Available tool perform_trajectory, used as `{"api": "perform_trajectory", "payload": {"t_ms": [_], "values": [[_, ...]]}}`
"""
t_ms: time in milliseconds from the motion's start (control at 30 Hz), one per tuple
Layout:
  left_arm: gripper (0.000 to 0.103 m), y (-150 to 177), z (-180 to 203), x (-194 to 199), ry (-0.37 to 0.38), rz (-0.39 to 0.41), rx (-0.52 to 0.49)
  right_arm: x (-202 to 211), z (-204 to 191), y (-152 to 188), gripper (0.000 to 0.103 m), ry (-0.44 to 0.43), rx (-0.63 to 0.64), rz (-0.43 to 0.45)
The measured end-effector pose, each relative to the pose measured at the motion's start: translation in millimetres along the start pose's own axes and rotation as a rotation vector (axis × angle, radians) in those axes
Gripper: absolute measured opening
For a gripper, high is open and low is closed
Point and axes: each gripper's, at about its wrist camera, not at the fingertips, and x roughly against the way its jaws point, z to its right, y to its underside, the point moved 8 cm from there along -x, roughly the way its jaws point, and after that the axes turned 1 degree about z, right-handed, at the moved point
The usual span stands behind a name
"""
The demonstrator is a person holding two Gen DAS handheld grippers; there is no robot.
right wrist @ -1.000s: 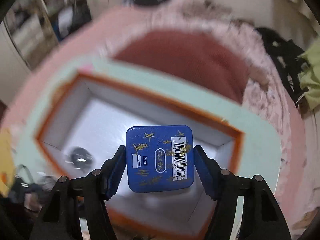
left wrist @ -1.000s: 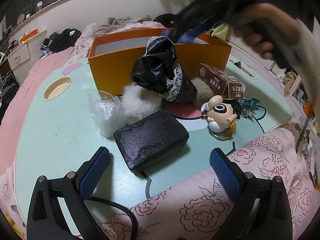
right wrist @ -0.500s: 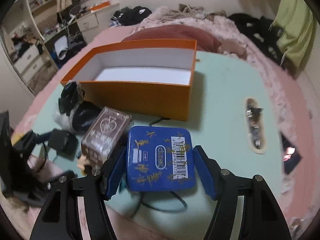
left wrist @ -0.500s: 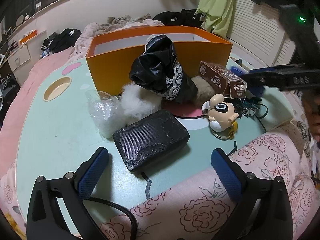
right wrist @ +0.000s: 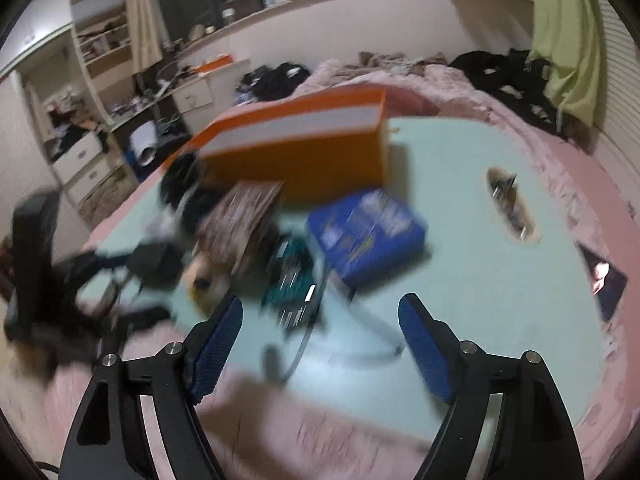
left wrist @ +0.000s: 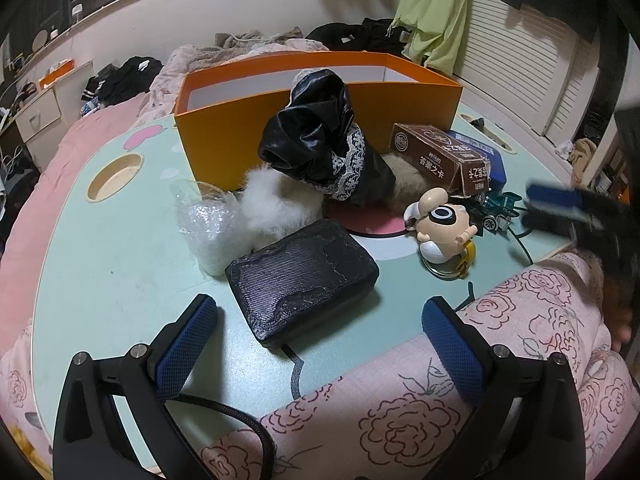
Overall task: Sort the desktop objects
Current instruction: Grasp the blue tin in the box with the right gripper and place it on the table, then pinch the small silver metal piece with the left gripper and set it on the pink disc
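My left gripper (left wrist: 320, 336) is open and empty, just in front of a black textured case (left wrist: 302, 276) on the pale green table (left wrist: 112, 256). Behind it lie a bubble-wrap bag (left wrist: 208, 228), a white fluffy item (left wrist: 272, 208), a black lace-trimmed garment (left wrist: 320, 148), a brown carton (left wrist: 440, 158) and a cartoon figurine (left wrist: 440, 228). The orange box (left wrist: 224, 140) stands open at the back. My right gripper (right wrist: 320, 344) is open and empty. The blue tin (right wrist: 366, 232) lies on the table beyond it, beside the brown carton (right wrist: 244, 220). The right wrist view is blurred.
A teal toy car (left wrist: 496, 212) and a cable (left wrist: 520, 240) lie at the table's right edge. A pink rose-patterned quilt (left wrist: 400, 400) covers the near edge. The table has a round recess (left wrist: 116, 176) and an oblong recess (right wrist: 512, 208). The right gripper's blurred fingers (left wrist: 560, 204) show at right.
My right gripper has let go of the blue tin, which now lies on the table by the brown carton, and has pulled back with its fingers open. The left gripper has held still.
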Motion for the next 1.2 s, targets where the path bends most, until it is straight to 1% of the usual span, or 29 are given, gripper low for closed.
{"api": "perform_trajectory", "payload": {"t_ms": [33, 100, 133, 200, 567, 633, 733, 800, 900, 967, 1067, 1133, 1200], "values": [[0.102, 0.0, -0.1, -0.1, 0.000, 0.000, 0.001, -0.7, -3.6, 5.3, 0.094, 0.031, 0.043, 0.016], [0.102, -0.3, -0.6, -0.3, -0.001, -0.001, 0.000, -7.5, -9.9, 10.6, 0.101, 0.111, 0.140, 0.027], [0.102, -0.3, -0.7, -0.7, -0.003, -0.003, -0.001, -8.5, -8.2, 9.2, 0.102, 0.099, 0.126, 0.029], [0.102, -0.4, -1.7, -0.7, -0.002, -0.002, -0.001, -11.0, -4.5, 7.0, 0.103, 0.081, 0.124, 0.037], [0.102, -0.9, -3.2, 0.8, 0.003, 0.000, 0.014, -11.4, -2.3, 9.8, 0.103, 0.072, 0.126, 0.051], [0.102, -1.3, -7.5, 3.7, 0.008, -0.001, 0.058, -11.5, -3.1, 9.6, 0.103, 0.073, 0.125, 0.051], [0.102, -8.3, -17.4, 18.1, -0.038, 0.029, 0.108, -11.5, -3.2, 9.6, 0.103, 0.073, 0.126, 0.051], [0.102, -26.0, -20.7, 34.5, -0.040, 0.076, 0.117, -11.5, -4.0, 9.5, 0.103, 0.073, 0.126, 0.051], [0.102, -63.4, -24.7, 56.1, 0.009, 0.129, 0.135, -11.5, -3.9, 9.5, 0.103, 0.073, 0.126, 0.051], [0.102, -91.8, -31.3, 60.4, 0.043, 0.133, 0.180, -11.5, -3.7, 9.6, 0.103, 0.073, 0.126, 0.051], [0.102, -128.7, -38.3, 50.8, 0.076, 0.098, 0.237, -11.4, -3.6, 9.8, 0.103, 0.073, 0.126, 0.052], [0.101, -143.8, -39.8, 42.0, 0.050, 0.097, 0.241, -11.2, -7.6, 9.1, 0.103, 0.072, 0.126, 0.052], [0.100, -155.1, -38.8, 28.0, -0.019, 0.095, 0.220, -12.3, -9.9, 8.4, 0.103, 0.071, 0.125, 0.053]]}}
